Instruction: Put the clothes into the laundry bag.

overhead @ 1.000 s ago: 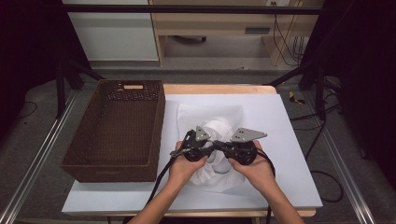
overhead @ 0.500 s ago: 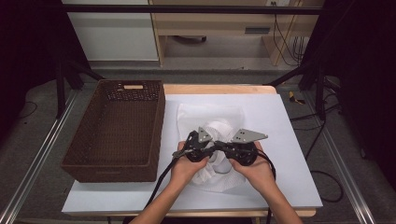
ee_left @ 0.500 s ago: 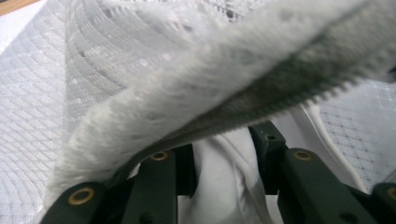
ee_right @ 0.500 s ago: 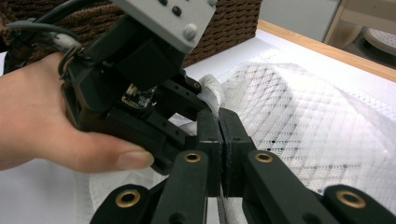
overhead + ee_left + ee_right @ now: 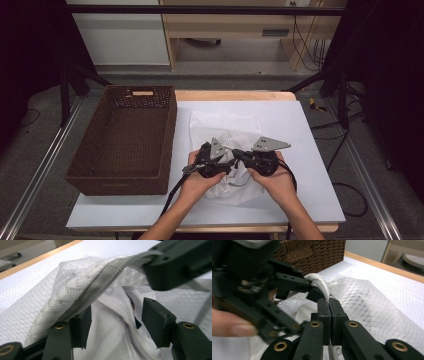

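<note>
1 white mesh laundry bag (image 5: 226,131) lies on the desk (image 5: 305,165) just right of the wicker basket (image 5: 125,142), with a white garment (image 5: 110,340) showing inside its mouth. The bag's zipper edge (image 5: 100,287) is lifted off the desk. The right gripper (image 5: 329,305) has its 2 fingers (image 5: 323,315) pressed together on that zipper edge, pinching it and holding it up. The left gripper (image 5: 115,320) has just been opening its fingers (image 5: 81,328); they now stand apart, with the zipper edge draped over 1 of them and the garment between them but not pressed. Judging by this, the garment is already in the bag, and closing the zipper and moving the bag to the empty basket are likely left.
</note>
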`<state>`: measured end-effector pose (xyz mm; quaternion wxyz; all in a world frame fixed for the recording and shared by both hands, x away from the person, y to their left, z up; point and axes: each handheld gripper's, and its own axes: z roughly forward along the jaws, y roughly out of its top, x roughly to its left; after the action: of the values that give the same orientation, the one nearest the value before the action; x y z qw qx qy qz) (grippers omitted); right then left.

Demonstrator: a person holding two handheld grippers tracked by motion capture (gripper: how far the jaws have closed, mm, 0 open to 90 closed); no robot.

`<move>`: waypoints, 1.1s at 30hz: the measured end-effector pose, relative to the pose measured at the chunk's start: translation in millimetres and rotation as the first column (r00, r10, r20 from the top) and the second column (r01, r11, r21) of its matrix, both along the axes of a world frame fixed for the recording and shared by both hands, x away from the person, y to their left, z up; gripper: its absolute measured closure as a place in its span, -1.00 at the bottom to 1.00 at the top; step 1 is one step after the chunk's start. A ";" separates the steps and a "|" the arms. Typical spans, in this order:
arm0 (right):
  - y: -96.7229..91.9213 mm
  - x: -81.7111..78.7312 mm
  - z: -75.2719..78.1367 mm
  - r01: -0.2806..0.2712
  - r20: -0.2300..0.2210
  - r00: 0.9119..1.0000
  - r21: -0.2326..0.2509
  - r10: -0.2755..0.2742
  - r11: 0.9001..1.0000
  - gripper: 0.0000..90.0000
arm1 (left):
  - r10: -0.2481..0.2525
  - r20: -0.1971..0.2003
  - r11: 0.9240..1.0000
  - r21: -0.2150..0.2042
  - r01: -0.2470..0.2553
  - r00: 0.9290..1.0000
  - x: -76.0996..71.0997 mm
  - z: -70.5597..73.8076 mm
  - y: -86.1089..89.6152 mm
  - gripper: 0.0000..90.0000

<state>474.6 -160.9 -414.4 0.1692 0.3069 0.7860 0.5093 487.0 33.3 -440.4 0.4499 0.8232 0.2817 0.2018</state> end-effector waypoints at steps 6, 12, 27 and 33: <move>-1.9 0.1 1.8 0.006 0.004 1.000 0.016 -0.006 1.000 0.98 | -0.020 0.016 1.000 -0.013 0.021 1.000 -16.0 10.6 8.4 -0.13; -4.3 -1.1 2.8 0.016 0.010 1.000 0.020 -0.016 1.000 0.98 | -0.022 0.024 0.999 -0.035 0.023 0.999 -34.0 19.7 20.3 -0.15; 0.3 -6.3 1.2 0.007 0.021 1.000 0.000 -0.007 1.000 0.98 | -0.014 0.018 0.999 -0.049 0.015 1.000 -59.0 41.7 47.0 -0.10; 0.3 -11.0 -2.5 0.003 0.017 1.000 0.000 -0.003 1.000 0.98 | -0.006 0.019 1.000 -0.022 0.006 1.000 -68.7 41.8 52.4 0.02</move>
<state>463.6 -160.6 -416.9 0.1764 0.3037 0.7843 0.5115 418.3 85.7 -398.5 0.4623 0.8170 0.2773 0.2049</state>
